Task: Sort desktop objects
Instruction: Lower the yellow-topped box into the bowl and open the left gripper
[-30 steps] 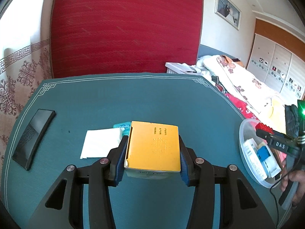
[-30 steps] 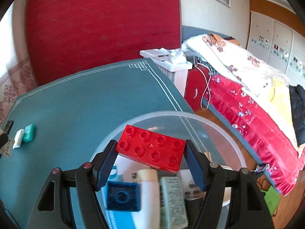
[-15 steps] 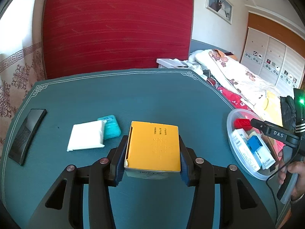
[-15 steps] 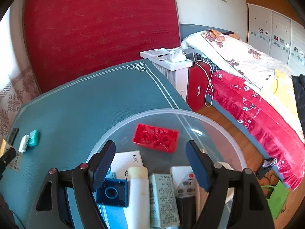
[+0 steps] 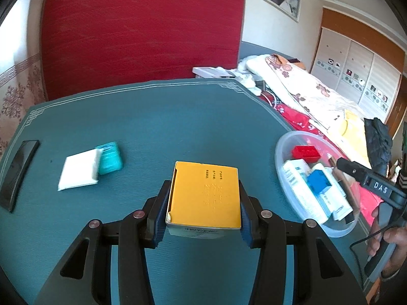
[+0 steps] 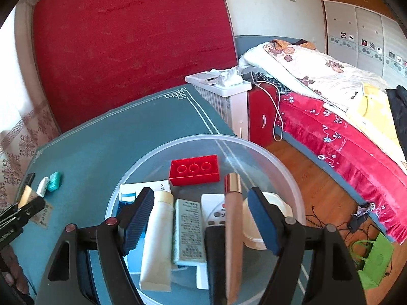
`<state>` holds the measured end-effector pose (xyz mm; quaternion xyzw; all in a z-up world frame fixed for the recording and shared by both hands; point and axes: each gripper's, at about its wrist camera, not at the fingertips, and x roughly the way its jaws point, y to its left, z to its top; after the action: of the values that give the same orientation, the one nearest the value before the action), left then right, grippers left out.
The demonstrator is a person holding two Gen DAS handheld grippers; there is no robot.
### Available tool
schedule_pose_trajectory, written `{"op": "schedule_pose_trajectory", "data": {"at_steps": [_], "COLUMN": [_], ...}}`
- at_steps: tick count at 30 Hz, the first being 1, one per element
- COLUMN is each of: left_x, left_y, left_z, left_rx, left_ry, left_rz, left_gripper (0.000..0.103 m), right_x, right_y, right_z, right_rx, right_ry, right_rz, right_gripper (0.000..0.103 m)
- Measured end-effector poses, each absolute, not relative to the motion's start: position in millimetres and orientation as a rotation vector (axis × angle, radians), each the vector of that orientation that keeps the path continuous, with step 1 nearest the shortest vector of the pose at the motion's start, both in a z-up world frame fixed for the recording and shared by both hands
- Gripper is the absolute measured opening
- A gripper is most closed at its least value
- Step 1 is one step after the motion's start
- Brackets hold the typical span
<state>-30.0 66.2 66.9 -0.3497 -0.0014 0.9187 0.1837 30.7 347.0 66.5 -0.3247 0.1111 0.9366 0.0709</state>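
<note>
A teal-covered tabletop [image 5: 178,117] filled both wrist views, with a red panel behind it and a bed off to the right. Ahead of and below the right claw [image 6: 201,218] sat a clear round plastic bowl [image 6: 259,150] at the tabletop's right edge, already holding several sorted items.

What had just changed: a second earlier the right claw was carrying the red building brick [image 6: 194,169] over the bowl. Its jaws had just been opening, and the brick now lay studs-down on the bowl's floor, just beyond the fingertips and touching neither pad. That item looked sorted, and the right claw seemed free for the next pick.

The right claw stood wide apart and gripped nothing. Between and beneath its pads, lying in the bowl, were a white tube [image 6: 157,239], a small printed packet [image 6: 189,231] and a rose-gold cosmetic stick [image 6: 232,228]; a blue brick [image 5: 318,181] showed in the left view.

The left claw [image 5: 203,200] was clamped on an orange-topped box [image 5: 206,193], one blue pad pressed on each long side, and held it above the tabletop. Compared with a second earlier, the bowl sat nearer to this claw's right, so the box was probably headed there.

Still unsorted, ahead and to the left of the left claw, lay a white tissue pack [image 5: 80,169] touching a small teal case [image 5: 110,157], and farther left a black phone [image 5: 17,171].
</note>
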Motion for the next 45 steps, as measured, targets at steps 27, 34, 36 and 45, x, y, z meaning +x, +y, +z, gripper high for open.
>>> {"op": "schedule_pose_trajectory", "data": {"at_steps": [27,34,36,45], "left_x": [-62,-74,-74,-63], "left_y": [234,250,250,239], "left_z": [81,68,67,69], "left_rx": [-0.995,-1.066,-1.072,-1.065], "left_ry": [0.099,0.099,0.098,0.07], "left_rz": [2.327,2.278,2.272,2.257], "left_gripper": [0.05,0.05,0.05,0.05], "right_x": [45,45,46,50], "right_y": [425,436,437,429], "right_z": [66,57,56,61], "right_rx": [-0.852,-0.854,-0.856,-0.848], "right_ry": [0.52,0.57,0.569,0.566], "right_rz": [2.804,2.781,2.78,2.788], "right_gripper": [0.08,0.08,0.08,0.08]}}
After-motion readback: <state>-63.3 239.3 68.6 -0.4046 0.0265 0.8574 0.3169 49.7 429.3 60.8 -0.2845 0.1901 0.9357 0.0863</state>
